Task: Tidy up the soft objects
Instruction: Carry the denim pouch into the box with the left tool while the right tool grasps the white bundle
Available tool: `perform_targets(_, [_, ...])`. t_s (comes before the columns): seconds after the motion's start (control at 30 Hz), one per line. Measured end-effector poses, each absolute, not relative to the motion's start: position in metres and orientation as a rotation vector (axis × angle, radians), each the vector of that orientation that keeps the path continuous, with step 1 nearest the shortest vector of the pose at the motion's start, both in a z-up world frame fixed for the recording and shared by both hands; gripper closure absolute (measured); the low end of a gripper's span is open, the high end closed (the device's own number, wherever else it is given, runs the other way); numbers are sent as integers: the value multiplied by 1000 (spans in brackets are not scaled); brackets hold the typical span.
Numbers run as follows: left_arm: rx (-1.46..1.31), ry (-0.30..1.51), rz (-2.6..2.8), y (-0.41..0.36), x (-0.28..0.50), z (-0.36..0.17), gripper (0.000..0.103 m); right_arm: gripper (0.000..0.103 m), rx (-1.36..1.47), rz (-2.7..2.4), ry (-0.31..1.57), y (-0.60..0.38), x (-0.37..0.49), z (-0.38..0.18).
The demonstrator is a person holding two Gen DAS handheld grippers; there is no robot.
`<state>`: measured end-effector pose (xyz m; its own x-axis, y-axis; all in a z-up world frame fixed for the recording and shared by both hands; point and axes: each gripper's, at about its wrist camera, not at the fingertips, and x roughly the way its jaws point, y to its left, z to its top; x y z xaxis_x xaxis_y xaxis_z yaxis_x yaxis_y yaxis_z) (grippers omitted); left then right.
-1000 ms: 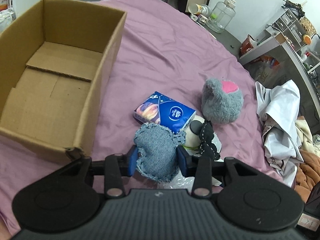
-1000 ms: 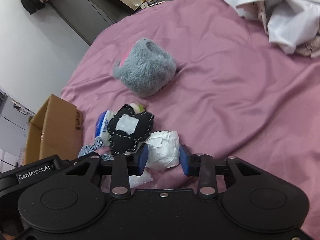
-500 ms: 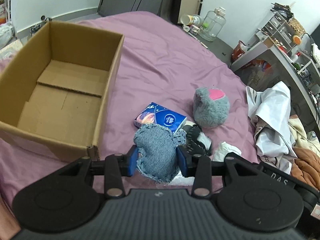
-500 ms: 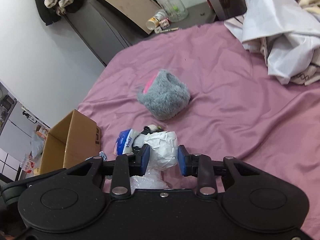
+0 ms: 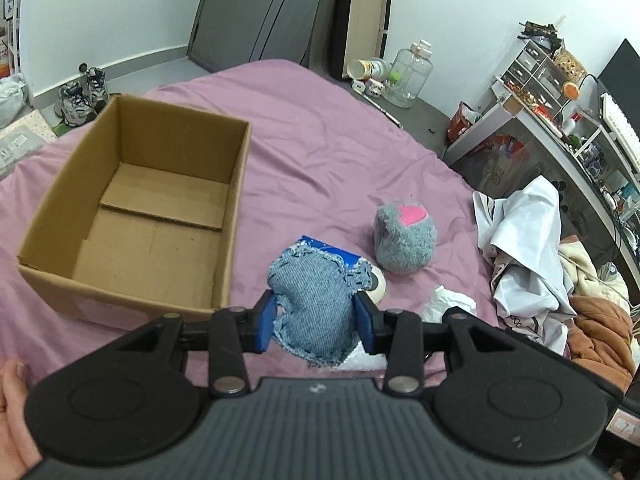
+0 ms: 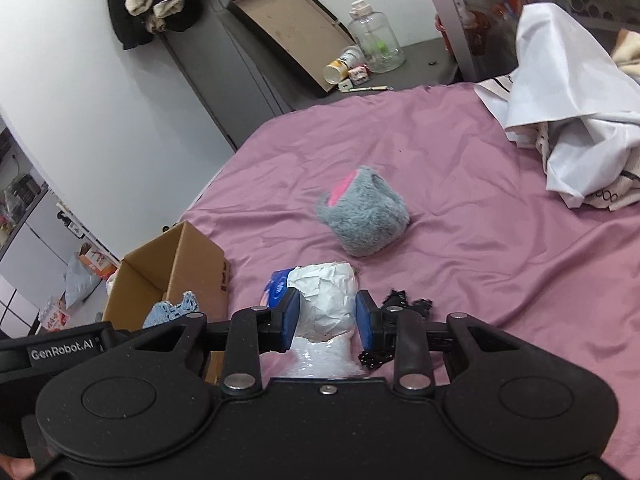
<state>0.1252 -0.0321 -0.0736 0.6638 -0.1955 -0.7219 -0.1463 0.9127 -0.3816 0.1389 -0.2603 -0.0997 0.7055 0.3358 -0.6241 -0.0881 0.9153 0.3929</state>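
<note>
At the lower middle of the left wrist view, the left tongs (image 5: 316,322) clamp a denim heart cushion (image 5: 316,304), which hides most of the blue tissue pack (image 5: 320,246) behind it. The open cardboard box (image 5: 236,184) sits at the left on the purple bed (image 5: 320,128); a grey plush toy (image 5: 404,236) lies right of centre. In the right wrist view, the right tongs (image 6: 325,318) grip a white bundle (image 6: 326,300), perhaps crumpled paper, blocking the pack; a black stitched piece (image 6: 404,300) lies just beside the right finger.
</note>
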Motion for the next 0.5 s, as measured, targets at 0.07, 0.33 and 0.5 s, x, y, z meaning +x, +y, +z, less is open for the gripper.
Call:
perform_targets(0.07, [-431,844,-28,-28,123,-70,63,73,343,246,749,-258,137,-97])
perform_targets(0.33, [-425,821,-18,-17,114,-61,63,73,307,271,706,-246,134,-85])
perform_targets(0.5, [-431,799,-12,-8,112,-53,63,73,282,281,673,-236,135,-72])
